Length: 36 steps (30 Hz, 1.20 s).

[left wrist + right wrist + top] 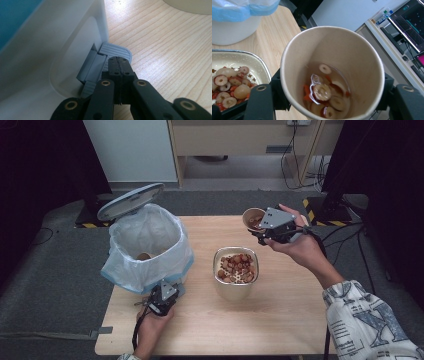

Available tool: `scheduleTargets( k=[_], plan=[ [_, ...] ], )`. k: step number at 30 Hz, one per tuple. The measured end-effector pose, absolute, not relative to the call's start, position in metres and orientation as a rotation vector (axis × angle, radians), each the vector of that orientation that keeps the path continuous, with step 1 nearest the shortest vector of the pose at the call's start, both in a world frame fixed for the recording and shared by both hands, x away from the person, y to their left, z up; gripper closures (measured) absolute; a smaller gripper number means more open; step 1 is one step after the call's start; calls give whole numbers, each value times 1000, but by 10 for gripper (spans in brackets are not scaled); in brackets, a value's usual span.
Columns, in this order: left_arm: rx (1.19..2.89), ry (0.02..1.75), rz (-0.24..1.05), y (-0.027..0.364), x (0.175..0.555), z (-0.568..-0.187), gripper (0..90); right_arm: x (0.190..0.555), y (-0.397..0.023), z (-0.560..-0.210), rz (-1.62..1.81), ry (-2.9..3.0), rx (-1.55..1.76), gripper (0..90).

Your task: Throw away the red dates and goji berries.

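Note:
A paper cup [252, 218] holding liquid and sliced dried fruit hangs above the far right of the table, and my right gripper [263, 229] is shut on it. In the right gripper view the cup [332, 50] tilts slightly between the jaws of the right gripper [332, 102]. A cream bowl [235, 290] of dried fruit and nuts stands mid-table, its rim [259, 58] just left of the cup. My left gripper [170, 290] is shut with nothing between its jaws. The left gripper [119, 65] rests its tips on the grey pedal [115, 51] of the white bin [50, 50].
The bin [145, 245], lined with a clear and blue bag, stands at the table's left with its lid [131, 200] raised. A brown object [144, 256] lies inside it. Bare wood [280, 320] lies in front of the bowl. Cables [350, 240] run across the floor at the right.

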<state>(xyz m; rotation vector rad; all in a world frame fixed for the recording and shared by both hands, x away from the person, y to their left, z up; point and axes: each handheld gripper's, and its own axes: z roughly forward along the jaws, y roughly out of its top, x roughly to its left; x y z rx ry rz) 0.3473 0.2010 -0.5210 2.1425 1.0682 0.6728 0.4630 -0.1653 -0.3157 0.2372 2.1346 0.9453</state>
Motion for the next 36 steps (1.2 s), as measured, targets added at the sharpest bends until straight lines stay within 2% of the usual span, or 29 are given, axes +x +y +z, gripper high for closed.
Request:
scheduleTargets(
  k=[15,36],
  plan=[
    [2138,1069,673,201,347,-521,895,452,-148,-314,820,2106,77,345],
    [2136,1071,672,201,347,-521,895,454,-163,-296,774,2048,51,351]
  ],
)
